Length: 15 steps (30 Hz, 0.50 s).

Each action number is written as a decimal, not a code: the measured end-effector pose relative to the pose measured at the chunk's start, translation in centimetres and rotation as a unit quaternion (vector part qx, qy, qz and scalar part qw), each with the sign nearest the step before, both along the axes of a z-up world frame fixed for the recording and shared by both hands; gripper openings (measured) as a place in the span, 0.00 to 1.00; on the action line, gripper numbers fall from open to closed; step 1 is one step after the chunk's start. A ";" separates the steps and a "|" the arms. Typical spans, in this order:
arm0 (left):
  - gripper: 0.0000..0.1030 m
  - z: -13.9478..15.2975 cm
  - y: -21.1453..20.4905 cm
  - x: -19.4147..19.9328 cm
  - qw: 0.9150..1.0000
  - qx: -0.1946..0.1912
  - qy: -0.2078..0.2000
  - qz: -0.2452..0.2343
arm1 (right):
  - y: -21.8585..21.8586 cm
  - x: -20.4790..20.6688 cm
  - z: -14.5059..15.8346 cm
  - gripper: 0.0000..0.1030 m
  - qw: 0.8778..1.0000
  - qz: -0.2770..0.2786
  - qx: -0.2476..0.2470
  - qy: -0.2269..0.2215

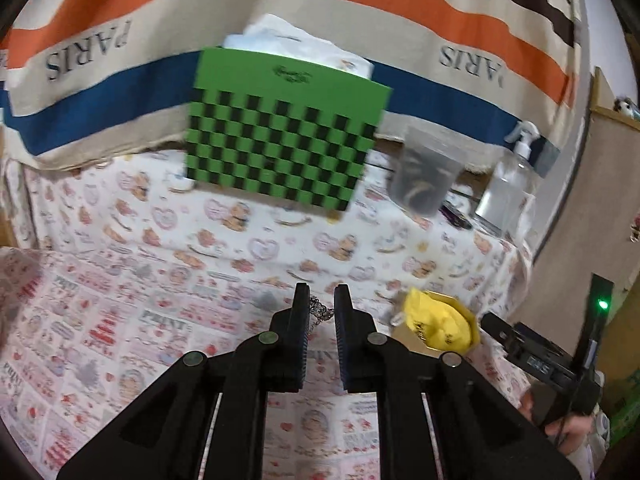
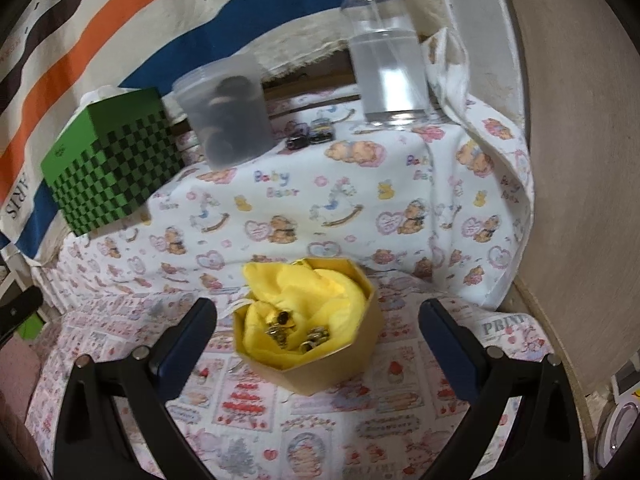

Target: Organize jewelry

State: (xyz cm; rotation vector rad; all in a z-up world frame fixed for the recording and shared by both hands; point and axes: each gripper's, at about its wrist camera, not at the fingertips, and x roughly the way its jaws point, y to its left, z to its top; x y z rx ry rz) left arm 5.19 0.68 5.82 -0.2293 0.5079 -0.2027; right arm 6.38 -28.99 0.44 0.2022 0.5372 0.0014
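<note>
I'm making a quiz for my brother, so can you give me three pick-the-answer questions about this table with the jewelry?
1. Where is the yellow cloth?
A. Hanging on the wall
B. Inside the six-sided gold box
C. On the floor

2. What colours are on the checkered box?
A. Red and white
B. Blue and yellow
C. Green and black

3. How is the right claw?
A. Wide open
B. Shut tight with nothing in it
C. Shut on a spoon

Answers:
1. B, the cloth is bunched inside the box, with small rings lying on it.
2. C, its front shows green and black squares under a plain green band.
3. A, its two fingers stand far apart, one on each side of the gold box in the right wrist view, touching nothing.
</note>
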 end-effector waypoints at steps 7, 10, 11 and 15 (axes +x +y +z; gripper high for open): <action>0.11 -0.9 2.4 1.1 0.998 0.009 0.024 0.062 | 2.5 -0.8 0.0 0.98 0.997 0.062 0.024 0.032; 0.11 -1.8 3.0 1.9 0.996 0.014 0.037 0.076 | 4.3 -0.7 -0.1 0.98 0.994 0.063 0.009 0.084; 0.11 -2.0 3.2 2.1 0.996 0.017 0.040 0.082 | 5.0 -0.9 0.0 0.98 0.994 0.069 0.015 0.083; 0.11 -2.3 4.3 2.3 0.994 0.002 0.044 0.097 | 7.4 -0.1 -1.0 0.98 0.988 0.079 0.021 0.132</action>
